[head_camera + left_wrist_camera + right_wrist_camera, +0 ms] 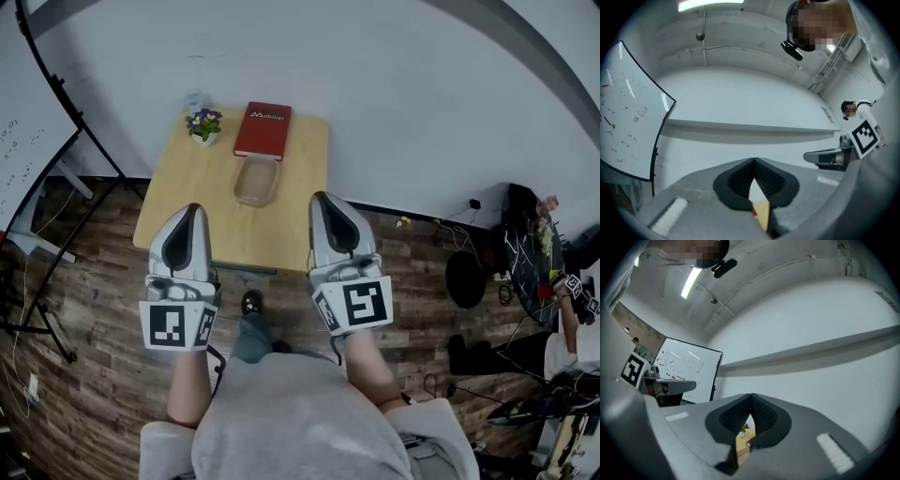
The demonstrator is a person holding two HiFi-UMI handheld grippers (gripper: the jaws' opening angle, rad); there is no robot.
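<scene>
In the head view my left gripper (192, 210) and my right gripper (322, 199) are held side by side above the near edge of a small wooden table (178, 187). Both are shut with their tips together and nothing between them. On the table lie a red book (262, 129), a clear plastic container (257, 180) and a small pot of purple and yellow flowers (203, 125). In the left gripper view my left gripper (753, 161) points at a white wall, and a sliver of table shows below it. The right gripper view shows my right gripper (751, 397) with the flowers (744, 428) beneath.
A whiteboard on a black stand (23, 141) is at the left. The floor is dark wood planks (84, 375). Cables, bags and black gear (525, 253) lie at the right by the wall. Another person (855, 108) stands far off at the right.
</scene>
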